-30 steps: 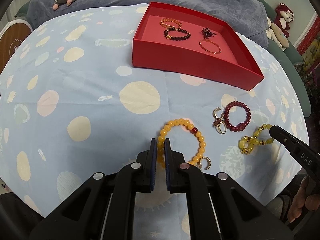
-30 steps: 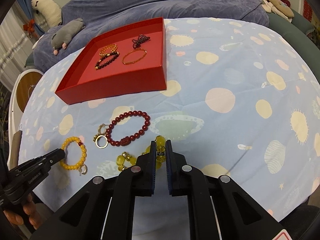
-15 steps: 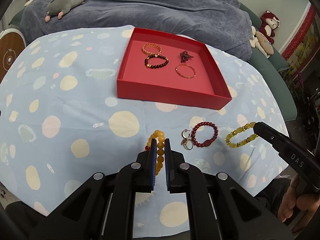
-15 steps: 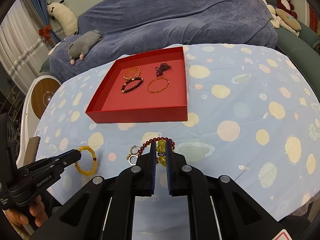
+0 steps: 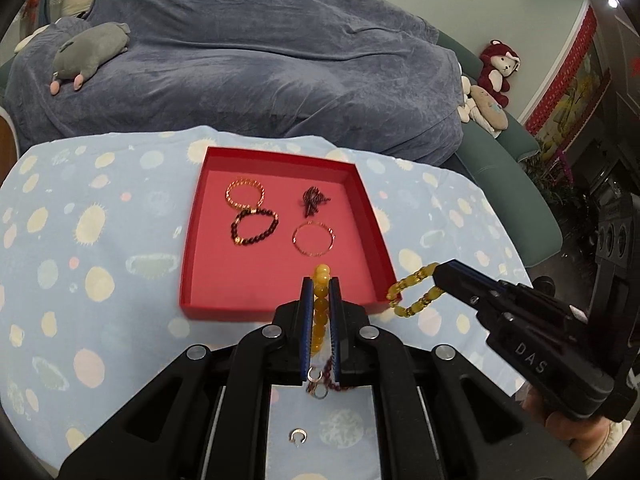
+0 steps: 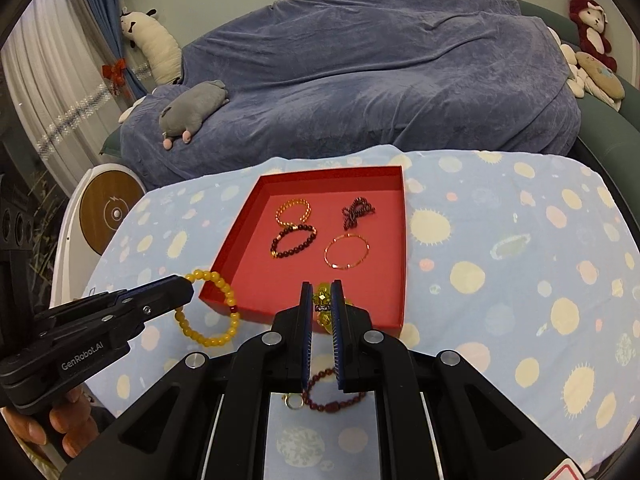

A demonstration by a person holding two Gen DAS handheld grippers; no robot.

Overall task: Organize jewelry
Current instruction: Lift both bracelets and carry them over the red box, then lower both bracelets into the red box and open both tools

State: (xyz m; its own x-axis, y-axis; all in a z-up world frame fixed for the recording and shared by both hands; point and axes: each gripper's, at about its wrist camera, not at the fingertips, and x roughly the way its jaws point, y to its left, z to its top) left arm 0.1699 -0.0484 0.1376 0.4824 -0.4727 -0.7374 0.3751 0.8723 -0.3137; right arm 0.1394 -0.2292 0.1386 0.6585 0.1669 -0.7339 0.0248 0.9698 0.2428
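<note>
My left gripper (image 5: 320,282) is shut on an orange bead bracelet (image 5: 319,312), which hangs in the air near the red tray's (image 5: 280,308) front edge; it also shows in the right wrist view (image 6: 208,312). My right gripper (image 6: 321,286) is shut on a yellow crystal bracelet (image 6: 323,306), seen hanging in the left wrist view (image 5: 416,290) at the tray's front right corner. The tray (image 6: 236,276) holds several bracelets. A dark red bead bracelet (image 6: 332,402) and gold rings (image 6: 294,400) lie on the cloth below the grippers.
The table wears a blue spotted cloth (image 5: 80,240). A small crescent charm (image 5: 298,436) lies on it. Behind is a blue-covered sofa (image 5: 260,60) with a grey plush (image 5: 86,54). A round white device (image 6: 112,212) stands at the left.
Both grippers have lifted their bracelets off the cloth and moved forward to the tray's front edge. The crescent charm lies alone on the cloth.
</note>
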